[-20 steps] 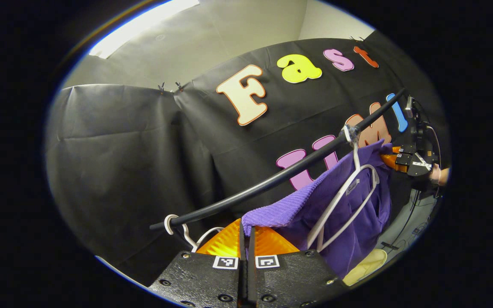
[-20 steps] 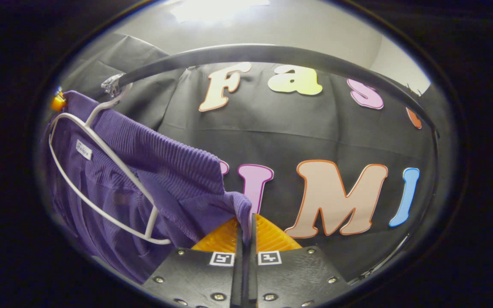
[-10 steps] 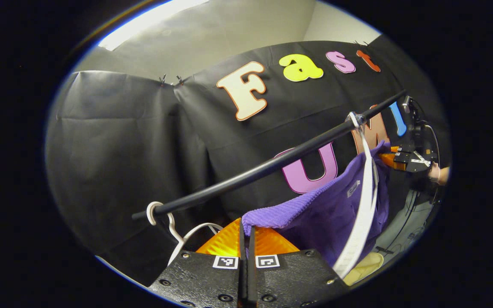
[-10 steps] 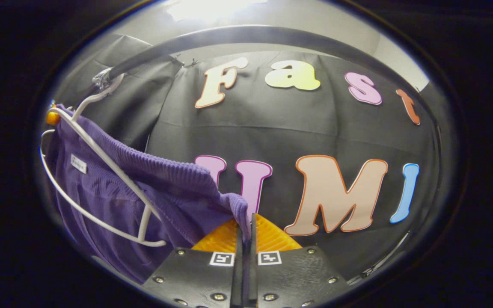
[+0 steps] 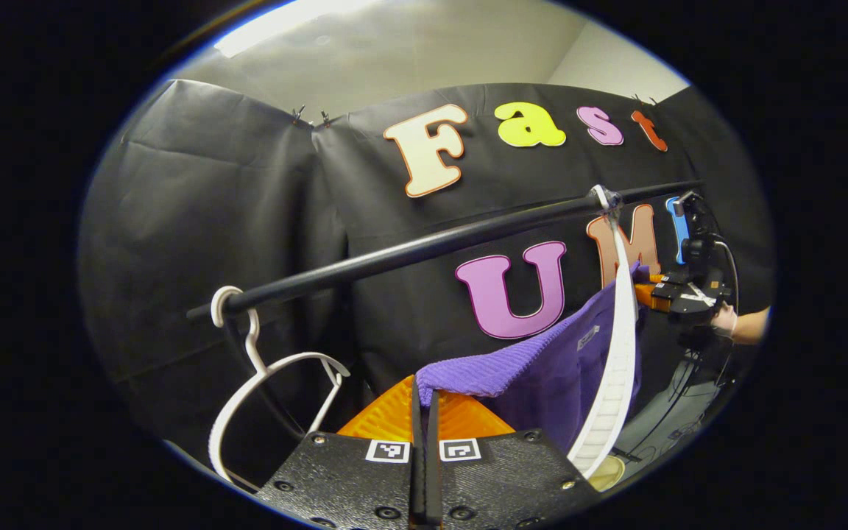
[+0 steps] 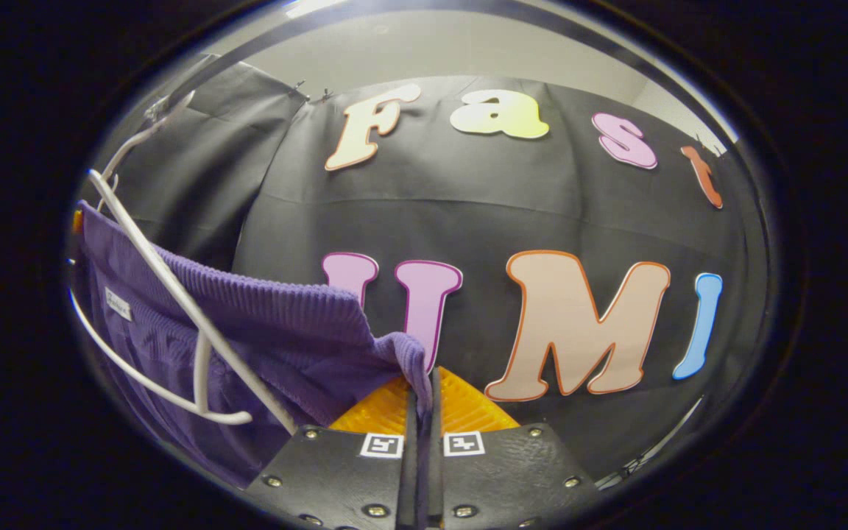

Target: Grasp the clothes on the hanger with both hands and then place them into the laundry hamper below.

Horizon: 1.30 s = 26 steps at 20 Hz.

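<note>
A purple ribbed garment [image 5: 542, 368] stretches between both grippers, below the black rail [image 5: 424, 250]. My left gripper [image 5: 424, 401] is shut on one edge of it, its orange fingers pinching the cloth. In the right gripper view the same purple garment [image 6: 277, 324] runs left from my right gripper [image 6: 424, 390], which is shut on its other edge. The white hanger [image 5: 619, 338] still hooks on the rail and hangs inside the garment's opening; it shows as a white hanger [image 6: 174, 294] in the right gripper view. The right gripper [image 5: 678, 294] and a hand [image 5: 744, 324] appear far off in the left gripper view.
An empty white hanger [image 5: 262, 383] hangs near the rail's left end. The rail [image 6: 468, 11] arcs across the top of the right gripper view. A pale rounded object [image 5: 604, 482] peeks out low at the right, under the garment. Cables [image 5: 696, 368] hang beneath the far gripper.
Both grippers have sunk, so the rail now stands higher in each view. The garment came down with them, slipping along the hanger. The empty hanger has come further into sight.
</note>
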Each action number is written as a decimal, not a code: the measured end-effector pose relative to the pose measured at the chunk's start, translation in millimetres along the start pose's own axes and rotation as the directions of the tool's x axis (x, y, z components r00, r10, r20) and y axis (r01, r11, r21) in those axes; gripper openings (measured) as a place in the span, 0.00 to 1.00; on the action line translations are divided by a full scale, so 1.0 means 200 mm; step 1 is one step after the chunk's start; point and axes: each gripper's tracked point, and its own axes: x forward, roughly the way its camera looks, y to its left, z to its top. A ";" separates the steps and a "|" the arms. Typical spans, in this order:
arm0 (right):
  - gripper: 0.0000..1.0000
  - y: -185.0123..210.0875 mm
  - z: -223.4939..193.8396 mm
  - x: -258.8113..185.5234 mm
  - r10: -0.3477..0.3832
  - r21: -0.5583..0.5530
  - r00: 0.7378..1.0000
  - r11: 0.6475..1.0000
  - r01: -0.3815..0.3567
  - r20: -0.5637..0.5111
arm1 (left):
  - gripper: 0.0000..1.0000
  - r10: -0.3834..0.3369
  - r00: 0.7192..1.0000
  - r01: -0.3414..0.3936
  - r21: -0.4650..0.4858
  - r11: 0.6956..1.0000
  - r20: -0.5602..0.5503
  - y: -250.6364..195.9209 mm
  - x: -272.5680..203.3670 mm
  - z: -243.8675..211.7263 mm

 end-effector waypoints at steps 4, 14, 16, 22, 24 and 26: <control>0.05 0.00 -0.06 0.01 -0.006 -0.002 1.000 1.000 0.006 -0.022 | 0.01 0.011 1.000 -0.011 -0.058 0.998 0.000 -0.02 0.00 -0.08; 0.06 0.06 -0.37 -0.09 0.013 0.016 0.990 1.000 -0.011 -0.141 | 0.01 0.064 0.994 -0.077 -0.154 0.985 -0.090 -0.17 -0.13 -0.44; 0.06 0.07 -0.41 -0.13 0.017 0.009 0.987 1.000 -0.016 -0.160 | 0.00 0.072 0.990 -0.089 -0.142 0.986 -0.120 -0.21 -0.15 -0.51; 0.06 0.14 -0.55 -0.29 0.051 -0.004 0.974 0.999 -0.053 -0.221 | 0.00 0.034 0.986 -0.053 -0.115 0.992 -0.164 -0.44 -0.22 -0.62; 0.06 0.17 -0.58 -0.34 0.071 -0.001 0.969 0.997 -0.073 -0.236 | 0.01 0.008 0.984 -0.030 -0.125 0.992 -0.175 -0.54 -0.23 -0.65; 0.06 0.22 -0.59 -0.40 0.095 0.003 0.965 0.995 -0.097 -0.244 | 0.01 -0.022 0.983 -0.003 -0.137 0.991 -0.184 -0.63 -0.21 -0.67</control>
